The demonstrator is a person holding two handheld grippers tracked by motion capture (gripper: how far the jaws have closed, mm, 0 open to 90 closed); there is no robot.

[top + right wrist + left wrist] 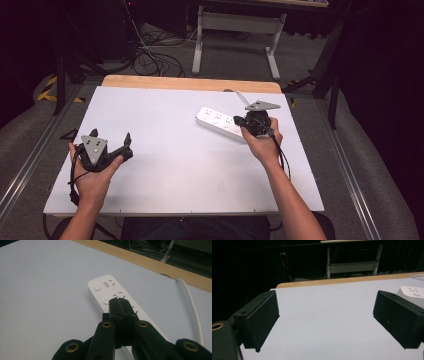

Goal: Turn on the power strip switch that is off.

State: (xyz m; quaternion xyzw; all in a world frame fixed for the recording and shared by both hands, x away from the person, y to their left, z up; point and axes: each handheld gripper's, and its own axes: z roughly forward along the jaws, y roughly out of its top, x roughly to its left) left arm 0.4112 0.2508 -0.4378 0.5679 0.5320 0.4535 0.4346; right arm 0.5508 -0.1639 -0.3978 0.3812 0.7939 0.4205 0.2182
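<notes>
A white power strip [220,123] lies on the right half of the white table [175,165], its white cable [192,305] running toward the far edge. My right gripper [239,121] is shut, jaws pressed together with nothing between them, and hovers over the strip's near end. In the right gripper view the closed jaw tips [119,302] sit just above the strip [105,291], by its second round button. My left gripper [126,145] rests at the table's left side, wide open and holding nothing. The left gripper view has the strip's end [412,291] beyond the right jaw.
The table's far edge is a strip of bare wood [190,82]. Beyond it stand a white desk frame [235,30] and loose cables on the floor [150,55]. Metal rails [30,160] run along both sides of the table.
</notes>
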